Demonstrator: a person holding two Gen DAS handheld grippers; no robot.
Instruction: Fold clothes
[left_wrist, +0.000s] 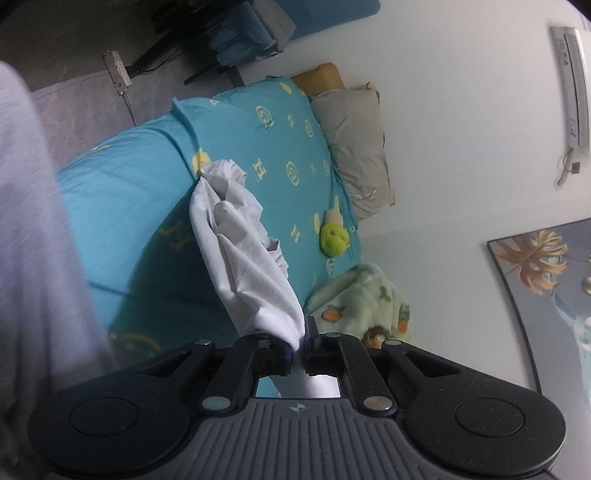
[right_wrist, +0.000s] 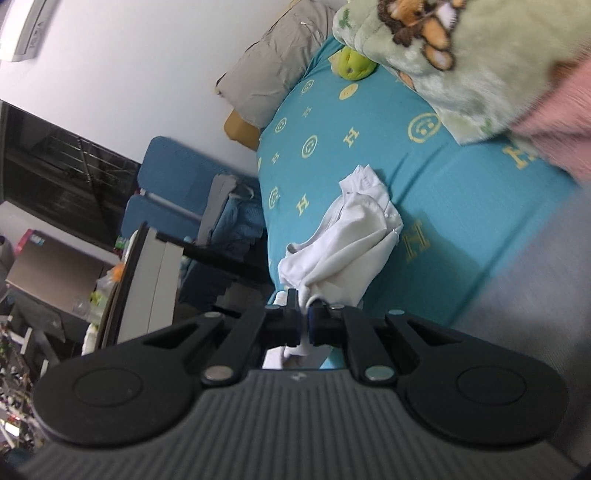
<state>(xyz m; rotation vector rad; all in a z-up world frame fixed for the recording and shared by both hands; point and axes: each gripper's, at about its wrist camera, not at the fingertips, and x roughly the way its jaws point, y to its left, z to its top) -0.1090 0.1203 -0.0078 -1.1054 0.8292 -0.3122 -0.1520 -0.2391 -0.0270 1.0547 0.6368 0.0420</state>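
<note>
Left gripper: jaws pinched tight on one end of a white garment, which stretches away from the fingers in a bunched rope above the bed.
Right gripper: jaws likewise clamped on a gathered corner of the white garment; the rest of the cloth lies crumpled on the turquoise bedsheet.
Bedsheet: turquoise with yellow letters and smiley faces, smooth around the garment.
Far end of bed: grey pillow against the white wall, a yellow-green plush toy just beside it.
Near the toy: a pale green cartoon-print fleece blanket, heaped at the bed's edge.
</note>
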